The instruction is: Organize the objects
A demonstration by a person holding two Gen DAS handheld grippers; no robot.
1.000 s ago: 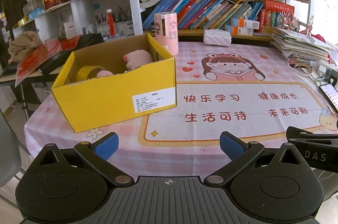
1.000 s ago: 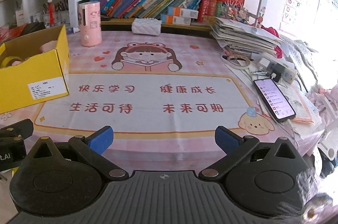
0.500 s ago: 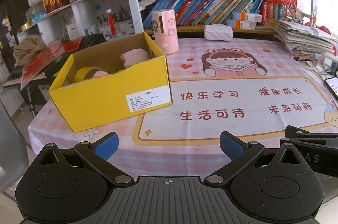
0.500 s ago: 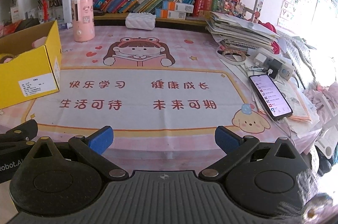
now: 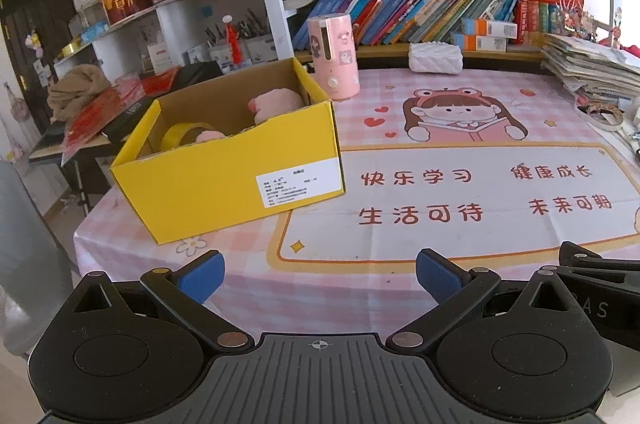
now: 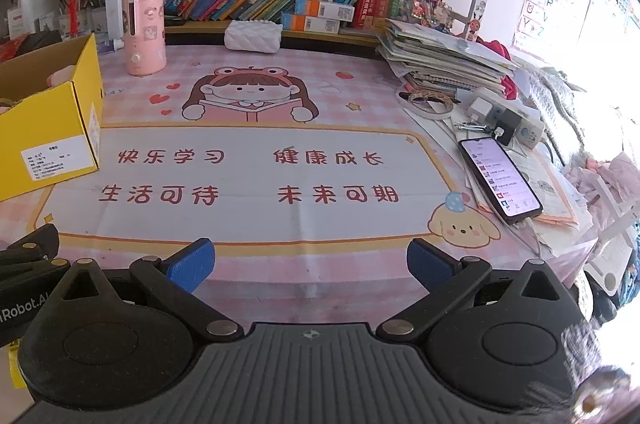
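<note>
A yellow cardboard box [image 5: 224,180] stands open at the table's left; in the right wrist view the box [image 6: 52,132] sits at the left edge. Inside lie a pink plush toy [image 5: 276,104] and a yellow tape roll [image 5: 180,135]. A pink cylinder [image 5: 334,58] stands upright just behind the box, and the same pink cylinder [image 6: 144,32] shows in the right wrist view. Further back lies a white quilted pouch [image 5: 436,59]. My left gripper [image 5: 318,274] is open and empty above the near table edge. To its right, my right gripper [image 6: 310,266] is open and empty too.
A pink printed mat [image 6: 248,168] covers the table. At the right lie a lit phone [image 6: 498,180], a power strip [image 6: 508,122], a tape ring [image 6: 430,104] and a paper stack [image 6: 440,60]. Bookshelves [image 5: 420,8] line the back edge.
Both grippers have drawn back and risen slightly from the table, so more of its near edge shows. Both stay open; nothing on the table has moved.
</note>
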